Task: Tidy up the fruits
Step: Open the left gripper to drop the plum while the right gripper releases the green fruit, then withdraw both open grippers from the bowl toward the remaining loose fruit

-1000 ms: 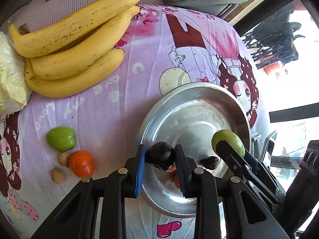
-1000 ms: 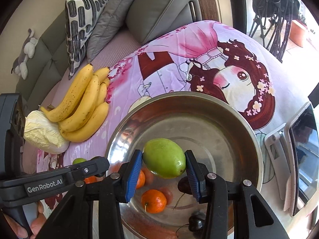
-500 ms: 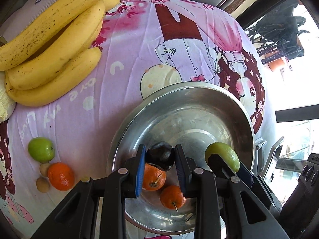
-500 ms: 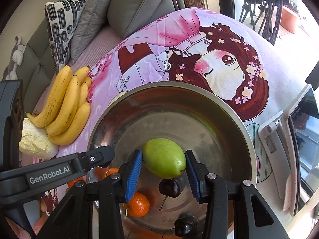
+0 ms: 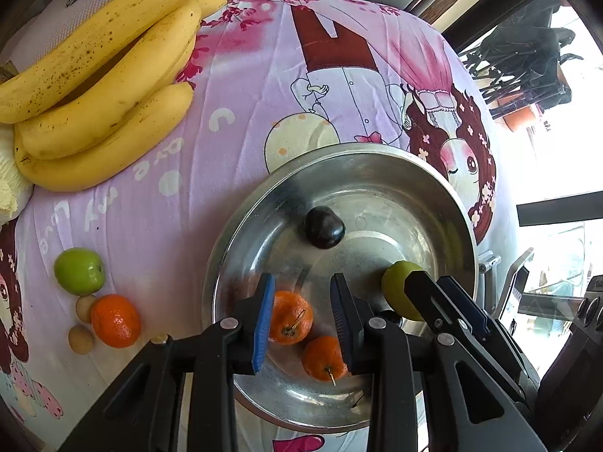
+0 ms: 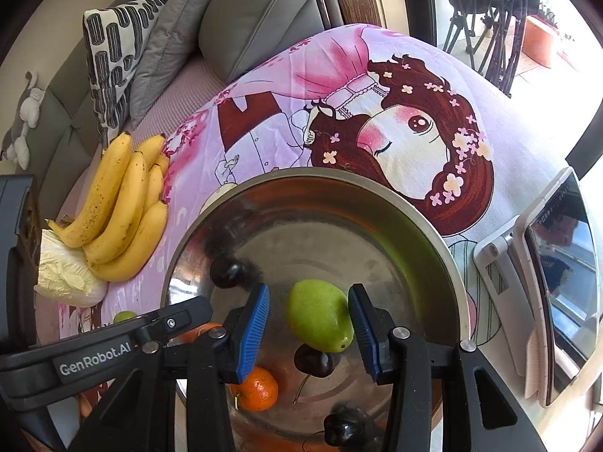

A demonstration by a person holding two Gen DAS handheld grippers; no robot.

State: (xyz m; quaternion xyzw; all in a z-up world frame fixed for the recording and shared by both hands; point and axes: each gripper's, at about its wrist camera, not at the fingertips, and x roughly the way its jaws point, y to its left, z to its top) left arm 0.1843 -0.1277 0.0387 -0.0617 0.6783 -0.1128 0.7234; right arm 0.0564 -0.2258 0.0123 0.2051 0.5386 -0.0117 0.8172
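My left gripper [image 5: 301, 293] hangs over the steel bowl [image 5: 377, 150] with its jaws opening and nothing between them. The dark round fruit [image 5: 324, 231] lies loose on the bowl's floor beyond the fingertips. Two oranges [image 5: 290, 316] sit in the bowl under that gripper. In the right wrist view the green fruit [image 6: 318, 316] is between the jaws of my right gripper [image 6: 309, 290]. It touches the right pad, and a narrow gap shows at the left pad. It sits low over a dark cherry [image 6: 314, 359].
A bunch of bananas [image 5: 105, 86] lies on the pink cartoon cloth left of the bowl, next to a pale cabbage [image 6: 64, 278]. A green apple [image 5: 79, 271], an orange [image 5: 116, 320] and small brown fruits [image 5: 84, 309] sit at the left. A tablet on a stand [image 6: 557, 275] is at the right.
The dark fruit has left my left gripper and now lies farther in on the bowl's floor. The green fruit sits lower between the right jaws, off the left pad.
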